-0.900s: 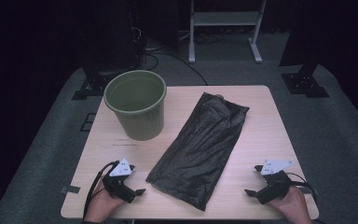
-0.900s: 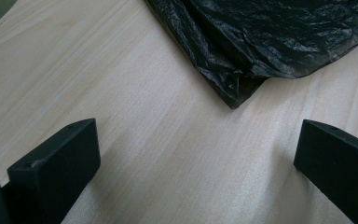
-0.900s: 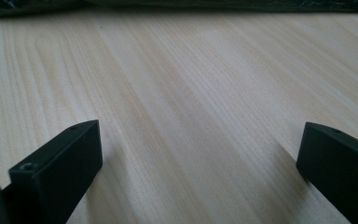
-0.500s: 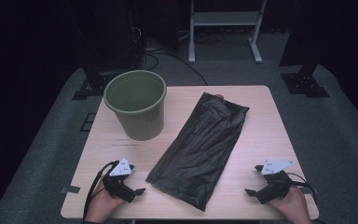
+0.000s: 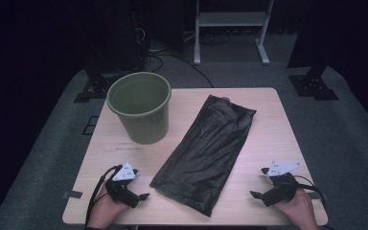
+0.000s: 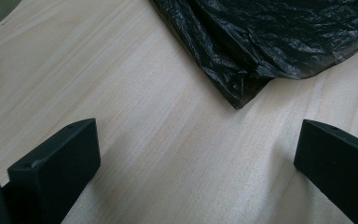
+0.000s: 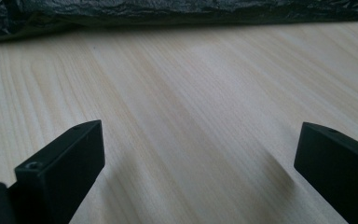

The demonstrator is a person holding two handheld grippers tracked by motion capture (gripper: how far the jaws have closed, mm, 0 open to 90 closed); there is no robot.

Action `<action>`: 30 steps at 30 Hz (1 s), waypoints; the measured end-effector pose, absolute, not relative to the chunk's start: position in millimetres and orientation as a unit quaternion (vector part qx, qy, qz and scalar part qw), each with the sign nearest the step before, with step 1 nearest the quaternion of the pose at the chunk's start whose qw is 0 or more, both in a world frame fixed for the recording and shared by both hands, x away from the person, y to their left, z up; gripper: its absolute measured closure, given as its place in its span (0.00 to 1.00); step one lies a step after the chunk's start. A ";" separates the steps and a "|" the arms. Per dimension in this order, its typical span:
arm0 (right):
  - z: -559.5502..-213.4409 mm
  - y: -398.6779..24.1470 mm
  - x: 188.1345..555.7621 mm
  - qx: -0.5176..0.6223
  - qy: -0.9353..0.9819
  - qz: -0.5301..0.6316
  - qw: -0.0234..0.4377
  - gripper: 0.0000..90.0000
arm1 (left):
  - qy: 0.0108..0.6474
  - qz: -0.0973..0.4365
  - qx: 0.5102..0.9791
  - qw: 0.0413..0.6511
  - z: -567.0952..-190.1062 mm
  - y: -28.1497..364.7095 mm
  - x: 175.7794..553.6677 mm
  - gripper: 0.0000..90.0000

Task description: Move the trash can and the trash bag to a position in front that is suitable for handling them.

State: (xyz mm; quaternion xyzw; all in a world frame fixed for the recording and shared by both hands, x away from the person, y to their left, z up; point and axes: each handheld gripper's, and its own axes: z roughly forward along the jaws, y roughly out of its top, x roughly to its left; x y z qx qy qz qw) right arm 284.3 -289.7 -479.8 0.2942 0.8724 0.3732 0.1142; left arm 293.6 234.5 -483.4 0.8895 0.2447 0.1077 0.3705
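high view: black bag (image 5: 207,153) lies flat mid-surface (image 5: 278,124), beside the green bucket (image 5: 140,106). left gripper (image 5: 141,197) and right gripper (image 5: 255,194) rest either side, jaws wide, apparently touching nothing.

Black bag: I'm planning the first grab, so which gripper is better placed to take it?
Probably left: the left gripper sits open near the bag corner; the right gripper is farther off.
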 end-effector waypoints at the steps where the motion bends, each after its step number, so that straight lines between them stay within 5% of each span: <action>1: -478.6 -290.1 284.9 0.293 0.870 0.380 0.110 0.08 | 0.245 0.107 0.890 0.370 -483.4 234.6 293.6 0.00; 30: -458.0 -223.1 320.5 0.247 0.874 0.409 0.093 0.14 | 0.246 0.108 0.889 0.370 -483.4 234.5 293.6 0.00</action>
